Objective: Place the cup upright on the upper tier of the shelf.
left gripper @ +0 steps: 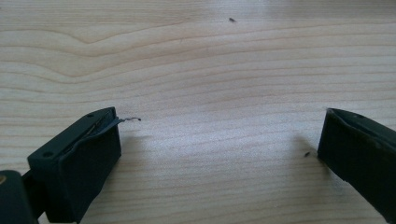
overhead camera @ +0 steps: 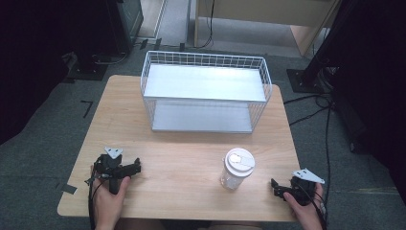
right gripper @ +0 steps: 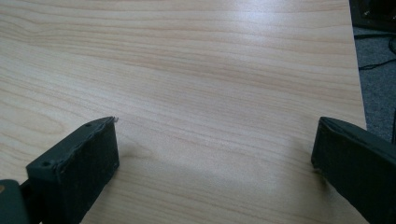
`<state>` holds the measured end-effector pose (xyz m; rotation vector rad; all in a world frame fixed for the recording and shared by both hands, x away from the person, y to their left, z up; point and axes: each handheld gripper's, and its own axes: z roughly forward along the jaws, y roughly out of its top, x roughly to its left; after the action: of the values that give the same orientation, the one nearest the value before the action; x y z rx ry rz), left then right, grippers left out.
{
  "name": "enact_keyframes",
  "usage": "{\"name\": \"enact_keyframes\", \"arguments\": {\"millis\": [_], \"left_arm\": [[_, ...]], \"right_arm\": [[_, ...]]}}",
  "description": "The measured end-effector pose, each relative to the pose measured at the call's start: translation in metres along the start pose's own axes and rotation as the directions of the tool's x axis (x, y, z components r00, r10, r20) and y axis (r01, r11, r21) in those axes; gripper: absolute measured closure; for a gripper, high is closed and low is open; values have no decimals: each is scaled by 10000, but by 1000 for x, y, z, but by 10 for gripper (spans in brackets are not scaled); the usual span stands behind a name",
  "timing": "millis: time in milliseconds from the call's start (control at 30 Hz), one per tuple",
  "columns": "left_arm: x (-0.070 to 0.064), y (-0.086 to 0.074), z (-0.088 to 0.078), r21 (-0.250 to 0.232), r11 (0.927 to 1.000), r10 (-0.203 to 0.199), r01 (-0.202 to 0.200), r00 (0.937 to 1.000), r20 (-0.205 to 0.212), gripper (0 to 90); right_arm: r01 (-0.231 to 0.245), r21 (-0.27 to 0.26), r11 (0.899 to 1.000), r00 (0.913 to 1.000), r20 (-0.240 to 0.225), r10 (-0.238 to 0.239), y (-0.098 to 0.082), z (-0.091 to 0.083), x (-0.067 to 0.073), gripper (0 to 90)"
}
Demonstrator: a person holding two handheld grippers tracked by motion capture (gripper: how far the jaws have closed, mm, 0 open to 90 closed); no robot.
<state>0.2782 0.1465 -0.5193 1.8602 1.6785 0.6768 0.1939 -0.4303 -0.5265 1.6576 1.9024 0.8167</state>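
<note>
A clear plastic cup [overhead camera: 237, 170] with a white lid stands upright on the wooden table [overhead camera: 191, 158], toward the front right. My left gripper [overhead camera: 135, 167] rests near the front left of the table, held in a hand, jaws pointing right. Its own view shows the left gripper [left gripper: 219, 135] open over bare wood. My right gripper [overhead camera: 274, 188] sits at the front right edge, right of the cup and apart from it. Seen along its jaws, the right gripper [right gripper: 215, 140] is wide open with nothing between the jaws.
A white wire basket rack [overhead camera: 206, 91] with two grey shelves stands at the back middle of the table. The table's right edge [right gripper: 357, 70] drops to grey carpet with cables [overhead camera: 316, 103]. Dark equipment stands surround the table.
</note>
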Motion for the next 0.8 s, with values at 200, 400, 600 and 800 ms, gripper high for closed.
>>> {"name": "enact_keyframes", "arguments": {"millis": [200,400,600,800], "left_arm": [[0,0,0,-1,10000,2,-2,10000,-2,0],[0,0,0,-2,10000,-3,3,10000,2,0],[0,0,0,-1,10000,2,-2,10000,0,0],[0,0,0,-2,10000,0,0,10000,0,0]], "right_arm": [[-148,14,9999,9998,144,148,0,0,0,5],[-195,54,9998,9998,-85,195,-1,-8,4,6],[-533,-658,9964,9984,-230,519,10,-26,23,145],[-235,-978,9949,9980,-608,176,16,-34,46,145]]}}
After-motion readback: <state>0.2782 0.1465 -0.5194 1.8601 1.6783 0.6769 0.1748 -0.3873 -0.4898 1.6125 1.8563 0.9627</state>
